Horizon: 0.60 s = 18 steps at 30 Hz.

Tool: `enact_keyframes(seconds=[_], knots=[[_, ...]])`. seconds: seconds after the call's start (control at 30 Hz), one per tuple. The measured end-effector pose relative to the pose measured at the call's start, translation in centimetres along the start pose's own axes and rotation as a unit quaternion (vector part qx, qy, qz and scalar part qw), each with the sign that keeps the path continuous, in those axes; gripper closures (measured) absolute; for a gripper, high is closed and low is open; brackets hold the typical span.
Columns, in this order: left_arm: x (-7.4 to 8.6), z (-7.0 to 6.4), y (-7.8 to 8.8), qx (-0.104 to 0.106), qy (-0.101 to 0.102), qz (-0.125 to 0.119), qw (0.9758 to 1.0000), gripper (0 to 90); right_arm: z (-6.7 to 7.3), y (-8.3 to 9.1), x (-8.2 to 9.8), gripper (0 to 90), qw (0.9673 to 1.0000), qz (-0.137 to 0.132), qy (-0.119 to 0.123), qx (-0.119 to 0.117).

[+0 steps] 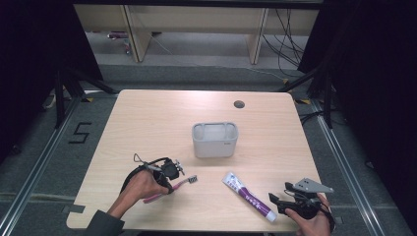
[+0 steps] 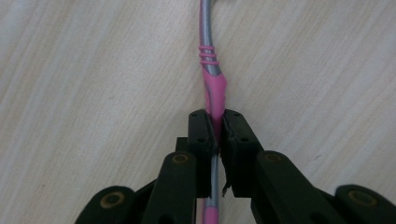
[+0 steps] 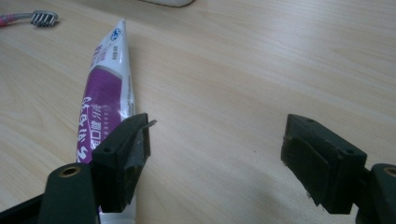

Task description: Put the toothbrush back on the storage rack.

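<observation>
1. From the high view, the wooden table carries a grey open-topped container near its middle, a toothbrush at about 7 o'clock from the container, and a white-and-purple toothpaste tube at about 5 o'clock from it.
2. The same view shows the left gripper in the person's left hand over the toothbrush handle, with the bristle head pointing toward 3 o'clock, short of the tube.
3. The left gripper view gives what the high view cannot: the left gripper is clenched on the pink-and-grey toothbrush, both pads pressed against the pink grip. The handle runs on toward 12 o'clock over the table, and its head is cut off at the top edge.
4. Whether the brush is lifted or lies on the wood, I cannot tell.
5. The right gripper, in the right hand, sits at the table's near right corner, at 3 o'clock from the tube's purple end.
6. In the right gripper view the right gripper is spread wide and grips nothing. The toothpaste tube lies flat, passing under the jaw at 9 o'clock and outside the gap.
7. That view also catches the toothbrush bristles at 11 o'clock and the container rim at 12 o'clock.
</observation>
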State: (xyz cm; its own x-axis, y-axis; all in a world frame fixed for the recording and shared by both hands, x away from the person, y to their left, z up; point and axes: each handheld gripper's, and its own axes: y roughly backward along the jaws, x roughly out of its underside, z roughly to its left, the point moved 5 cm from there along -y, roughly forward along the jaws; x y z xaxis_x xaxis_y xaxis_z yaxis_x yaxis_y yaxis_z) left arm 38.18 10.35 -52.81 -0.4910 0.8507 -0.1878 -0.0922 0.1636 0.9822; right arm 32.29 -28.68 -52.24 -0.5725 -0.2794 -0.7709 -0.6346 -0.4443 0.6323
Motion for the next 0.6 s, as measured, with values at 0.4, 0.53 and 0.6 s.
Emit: enact_keyframes(seconds=[0.4, 0.53, 0.6], knots=[[0.0, 0.4, 2.3, 0.008, 0.018, -0.076, 0.9969, 82.1, -0.1, 0.1, -0.1, 24.9, 1.0, -0.008, -0.003, 0.003], [0.0, 0.6, 3.2, 0.007, 0.024, -0.113, 0.9933, 82.1, 0.2, 0.1, 0.0, 24.9, 0.9997, -0.003, -0.023, 0.0], [-0.2, 0.5, 3.9, 0.015, 0.04, -0.147, 0.9882, 82.2, 0.2, 0.1, 0.0, 24.9, 0.9997, -0.004, -0.022, 0.001]])
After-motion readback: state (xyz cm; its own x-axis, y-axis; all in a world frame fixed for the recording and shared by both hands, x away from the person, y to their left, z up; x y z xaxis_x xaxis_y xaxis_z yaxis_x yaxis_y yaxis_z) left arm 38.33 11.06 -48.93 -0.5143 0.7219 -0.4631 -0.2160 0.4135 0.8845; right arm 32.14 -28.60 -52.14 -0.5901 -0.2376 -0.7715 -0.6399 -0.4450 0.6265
